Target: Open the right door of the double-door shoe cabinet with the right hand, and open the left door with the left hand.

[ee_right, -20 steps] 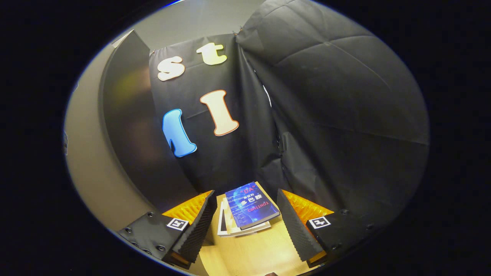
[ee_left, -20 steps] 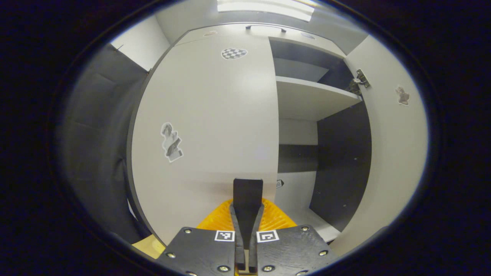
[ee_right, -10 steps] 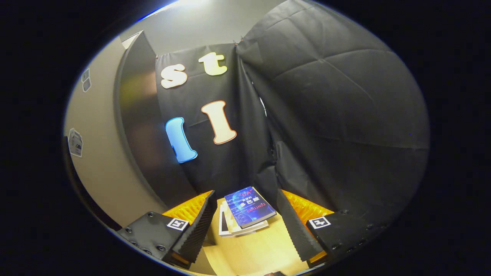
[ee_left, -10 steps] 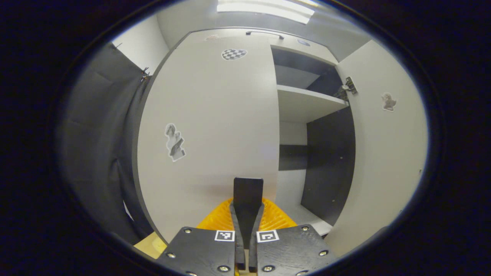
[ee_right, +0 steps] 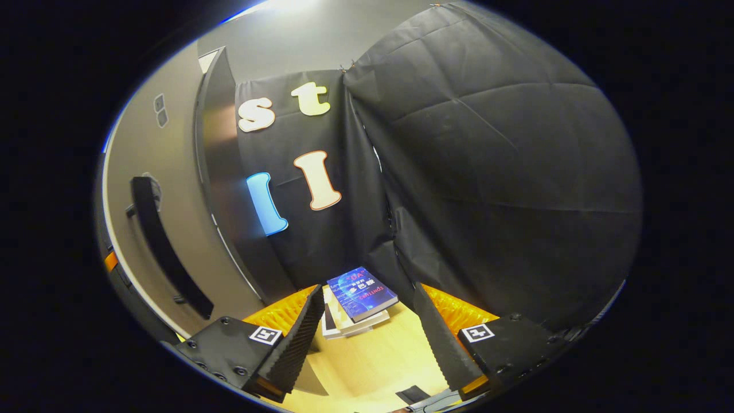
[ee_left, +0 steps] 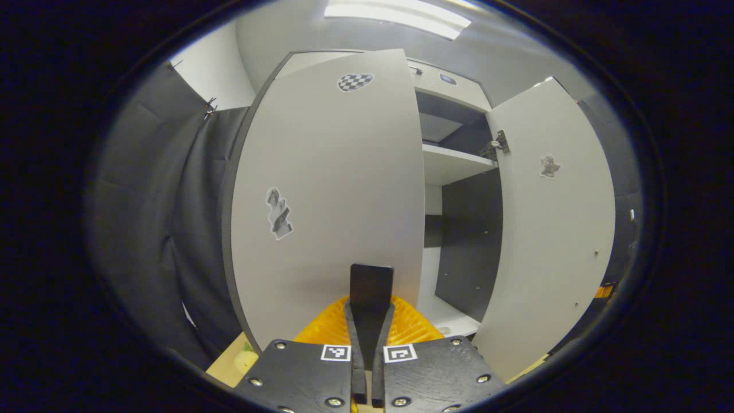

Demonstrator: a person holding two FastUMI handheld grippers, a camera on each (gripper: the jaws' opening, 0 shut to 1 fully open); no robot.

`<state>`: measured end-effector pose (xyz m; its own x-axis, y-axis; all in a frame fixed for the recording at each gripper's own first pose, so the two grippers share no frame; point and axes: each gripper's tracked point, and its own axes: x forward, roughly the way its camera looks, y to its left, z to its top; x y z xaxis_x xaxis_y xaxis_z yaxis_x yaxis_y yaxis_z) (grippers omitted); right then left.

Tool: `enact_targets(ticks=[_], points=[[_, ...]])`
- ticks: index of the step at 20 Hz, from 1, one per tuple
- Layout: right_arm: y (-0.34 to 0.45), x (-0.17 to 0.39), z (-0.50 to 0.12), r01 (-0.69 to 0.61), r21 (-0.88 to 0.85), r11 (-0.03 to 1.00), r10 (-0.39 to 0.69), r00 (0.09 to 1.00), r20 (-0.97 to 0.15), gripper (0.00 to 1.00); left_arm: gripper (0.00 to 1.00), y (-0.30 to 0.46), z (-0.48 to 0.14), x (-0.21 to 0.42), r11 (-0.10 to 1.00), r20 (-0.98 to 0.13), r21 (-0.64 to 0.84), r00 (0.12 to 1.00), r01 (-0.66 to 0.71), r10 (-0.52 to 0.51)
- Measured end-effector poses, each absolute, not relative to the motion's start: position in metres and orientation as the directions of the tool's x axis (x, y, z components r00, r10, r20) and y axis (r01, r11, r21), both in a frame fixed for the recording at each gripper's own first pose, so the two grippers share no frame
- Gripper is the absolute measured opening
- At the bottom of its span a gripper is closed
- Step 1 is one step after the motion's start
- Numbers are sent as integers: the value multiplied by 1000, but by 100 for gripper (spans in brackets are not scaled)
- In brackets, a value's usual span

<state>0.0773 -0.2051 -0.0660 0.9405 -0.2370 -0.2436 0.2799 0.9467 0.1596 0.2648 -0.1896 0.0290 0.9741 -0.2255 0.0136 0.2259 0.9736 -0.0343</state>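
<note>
1. An open gap into the shoe cabinet (ee_left: 453,172) is left between the left door (ee_left: 332,189) and the swung-out right door (ee_left: 550,229).
2. A stack of books (ee_right: 355,301) is seen lying on the floor (ee_right: 378,361) ahead of the right gripper (ee_right: 367,338).

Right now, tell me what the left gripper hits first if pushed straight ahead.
Likely the pale grey left cabinet door: the shut left gripper points at its lower panel near the free edge; depth is unclear.
</note>
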Motion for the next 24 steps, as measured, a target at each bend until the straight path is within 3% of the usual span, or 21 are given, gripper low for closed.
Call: enact_targets(ticks=[3,4,5,6,13,24], points=[[-204,49,-69,309,119,944,-274,931,-240,92,6,-176,31,248,969,19,-25,969,247,-247],[-201,40,-70,315,106,943,-284,929,-236,98,6,-171,31,241,966,22,-26,967,255,-255],[-197,32,-71,318,97,943,-289,928,-235,98,6,-164,32,233,965,23,-32,965,262,-261],[-193,25,-74,319,93,943,-290,927,-239,92,6,-160,32,228,963,26,-36,963,267,-266],[-171,-21,-73,322,72,944,-297,924,-240,92,6,-128,33,202,962,41,-27,962,271,-270],[-143,-36,-73,304,101,947,-274,932,-238,92,5,-74,33,179,977,33,-27,977,214,-213]])
